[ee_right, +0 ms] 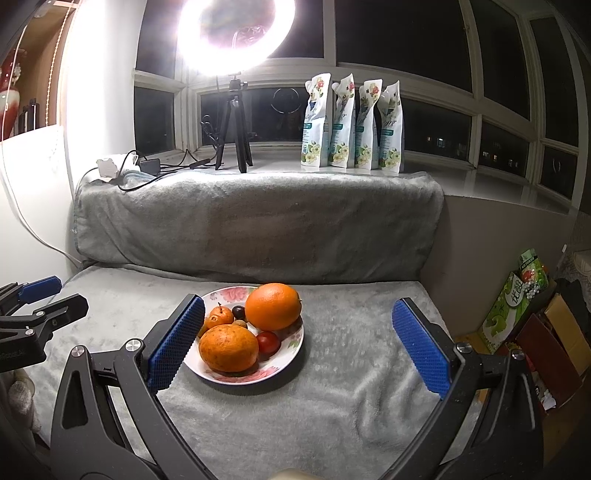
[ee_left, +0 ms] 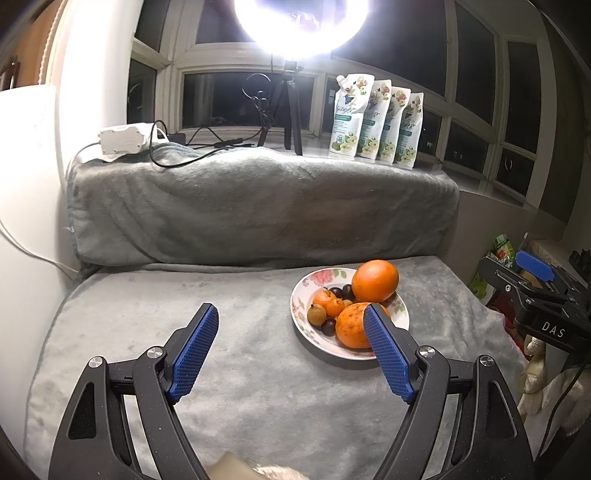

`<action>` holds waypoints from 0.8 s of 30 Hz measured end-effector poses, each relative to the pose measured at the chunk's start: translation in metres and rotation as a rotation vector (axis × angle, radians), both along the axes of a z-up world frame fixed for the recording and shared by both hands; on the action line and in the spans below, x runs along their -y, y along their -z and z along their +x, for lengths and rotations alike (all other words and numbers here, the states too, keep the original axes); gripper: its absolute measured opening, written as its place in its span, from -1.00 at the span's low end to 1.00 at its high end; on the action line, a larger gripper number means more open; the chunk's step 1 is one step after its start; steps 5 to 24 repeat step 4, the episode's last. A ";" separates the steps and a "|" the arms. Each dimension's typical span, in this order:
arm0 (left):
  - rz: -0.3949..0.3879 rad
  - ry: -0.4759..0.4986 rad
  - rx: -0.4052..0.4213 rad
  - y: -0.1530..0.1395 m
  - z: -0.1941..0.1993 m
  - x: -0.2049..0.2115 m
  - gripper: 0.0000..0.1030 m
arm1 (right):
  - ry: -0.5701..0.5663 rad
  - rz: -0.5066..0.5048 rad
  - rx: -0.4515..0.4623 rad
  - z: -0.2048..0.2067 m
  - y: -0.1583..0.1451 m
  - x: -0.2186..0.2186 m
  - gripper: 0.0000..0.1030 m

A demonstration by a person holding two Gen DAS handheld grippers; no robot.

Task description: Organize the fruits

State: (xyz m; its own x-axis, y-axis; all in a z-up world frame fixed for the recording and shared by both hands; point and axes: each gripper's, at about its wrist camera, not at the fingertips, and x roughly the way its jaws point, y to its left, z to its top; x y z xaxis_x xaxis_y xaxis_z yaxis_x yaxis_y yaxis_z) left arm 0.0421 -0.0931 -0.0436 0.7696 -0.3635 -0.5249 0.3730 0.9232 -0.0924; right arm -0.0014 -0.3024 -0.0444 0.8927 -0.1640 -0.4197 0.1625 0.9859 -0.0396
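Left wrist view: the left gripper (ee_left: 291,325) hovers over the grey blanket (ee_left: 229,376) with its jaws wide apart and nothing between them; its right pad overlaps the near rim of the plate (ee_left: 301,284). The plate holds two oranges (ee_left: 375,280), small tangerines (ee_left: 334,306) and dark small fruits (ee_left: 341,291). The right wrist view shows the right gripper (ee_right: 299,325) just in front of the plate (ee_right: 295,345), jaws likewise spread and empty, with a red tomato (ee_right: 268,342) beside the near orange (ee_right: 228,349). A ring light (ee_right: 236,33) and four pouches (ee_right: 352,125) stand on the windowsill behind.
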 end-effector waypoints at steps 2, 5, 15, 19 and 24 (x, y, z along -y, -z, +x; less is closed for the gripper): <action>0.002 0.002 0.009 0.000 0.000 0.001 0.57 | 0.000 0.002 0.000 0.000 0.000 0.000 1.00; 0.010 0.001 0.008 0.000 0.001 0.002 0.57 | 0.000 0.003 -0.002 0.001 0.003 0.000 1.00; 0.010 0.001 0.008 0.000 0.001 0.002 0.57 | 0.000 0.003 -0.002 0.001 0.003 0.000 1.00; 0.010 0.001 0.008 0.000 0.001 0.002 0.57 | 0.000 0.003 -0.002 0.001 0.003 0.000 1.00; 0.010 0.001 0.008 0.000 0.001 0.002 0.57 | 0.000 0.003 -0.002 0.001 0.003 0.000 1.00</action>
